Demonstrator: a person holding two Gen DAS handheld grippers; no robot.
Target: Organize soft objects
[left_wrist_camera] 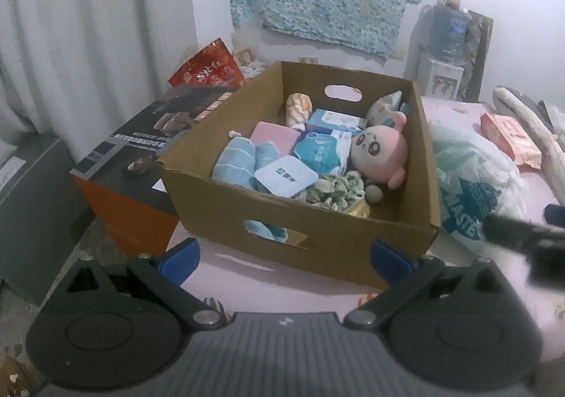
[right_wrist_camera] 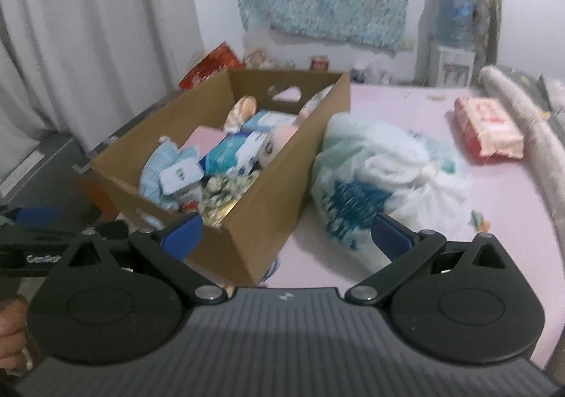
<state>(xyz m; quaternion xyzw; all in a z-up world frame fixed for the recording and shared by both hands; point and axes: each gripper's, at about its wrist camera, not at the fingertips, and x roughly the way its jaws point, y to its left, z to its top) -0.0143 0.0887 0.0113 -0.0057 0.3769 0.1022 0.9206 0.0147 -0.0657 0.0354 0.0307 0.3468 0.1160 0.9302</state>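
Note:
A cardboard box stands on the pink bed sheet, filled with soft things: a pink plush toy, a blue striped towel, tissue packs and a green-white scrunchie. My left gripper is open in front of the box's near wall, holding nothing. My right gripper is open too, near the box's front right corner and a white plastic bag. An orange-pink tissue pack lies farther right on the bed.
A black-and-orange carton sits left of the box, with a red snack bag behind it. A rolled grey blanket runs along the bed's right side. A water dispenser stands at the back wall. White curtains hang at left.

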